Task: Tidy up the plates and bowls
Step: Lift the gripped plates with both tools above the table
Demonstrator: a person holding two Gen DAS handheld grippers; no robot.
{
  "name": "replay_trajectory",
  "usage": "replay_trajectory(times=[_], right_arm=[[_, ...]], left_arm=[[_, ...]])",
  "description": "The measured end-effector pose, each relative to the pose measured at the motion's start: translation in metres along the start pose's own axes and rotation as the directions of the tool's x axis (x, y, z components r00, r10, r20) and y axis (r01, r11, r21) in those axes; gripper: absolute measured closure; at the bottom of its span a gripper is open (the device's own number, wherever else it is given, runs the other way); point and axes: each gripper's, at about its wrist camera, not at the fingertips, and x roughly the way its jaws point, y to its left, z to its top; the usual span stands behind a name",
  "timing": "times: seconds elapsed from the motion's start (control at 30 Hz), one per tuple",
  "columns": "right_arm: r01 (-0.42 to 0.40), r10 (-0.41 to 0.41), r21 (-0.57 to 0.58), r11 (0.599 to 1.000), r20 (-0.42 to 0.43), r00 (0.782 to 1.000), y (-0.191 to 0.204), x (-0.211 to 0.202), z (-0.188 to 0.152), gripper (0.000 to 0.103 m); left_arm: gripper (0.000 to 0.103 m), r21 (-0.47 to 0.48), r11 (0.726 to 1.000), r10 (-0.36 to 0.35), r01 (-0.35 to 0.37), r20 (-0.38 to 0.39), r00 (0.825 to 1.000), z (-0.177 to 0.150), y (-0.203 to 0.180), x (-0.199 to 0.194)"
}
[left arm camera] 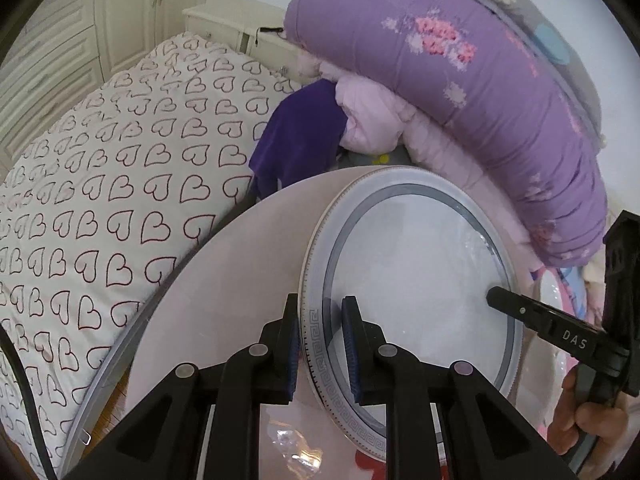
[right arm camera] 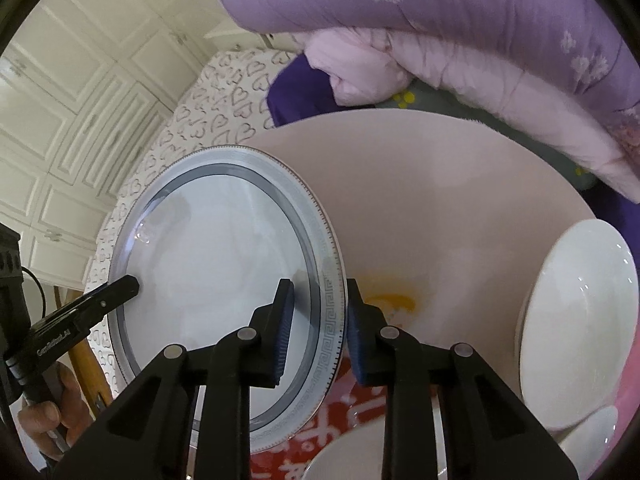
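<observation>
A large white plate (left arm camera: 420, 272) with a grey ring and a key-pattern rim hangs tilted over the round pink table (left arm camera: 224, 280). My left gripper (left arm camera: 322, 348) is shut on its near rim, one blue pad on each face. The opposite edge is held by my right gripper (right arm camera: 320, 332), whose pads clamp the patterned rim of the plate (right arm camera: 224, 264). Each wrist view shows a black finger of the other gripper on the far rim. A white bowl (right arm camera: 576, 320) stands tilted at the table's right edge.
A red mat with white characters (right arm camera: 320, 432) and another white dish (right arm camera: 340, 464) lie under the plate. A bed with a heart-print sheet (left arm camera: 100, 200) borders the table (right arm camera: 440, 200). Purple quilts (left arm camera: 460, 80) are piled behind it. White cabinets (right arm camera: 80, 120) stand beyond.
</observation>
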Motion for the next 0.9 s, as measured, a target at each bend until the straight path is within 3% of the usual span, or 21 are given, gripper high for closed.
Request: replay_trajectory(times=[0.47,0.9], right_arm=[[-0.019,0.021,-0.035,0.999,0.076,0.997,0.036,-0.062,-0.056,0.080],[-0.046,0.051,-0.047,0.998,0.098,0.994,0.047,-0.097,-0.121,0.080]], left_arm=[[0.087,0.006,1.000,-0.021,0.021,0.076,0.997,-0.076,0.005,-0.112],[0.087,0.027,1.000,-0.004,0.001,0.095,0.995,-0.152,-0.004,-0.184]])
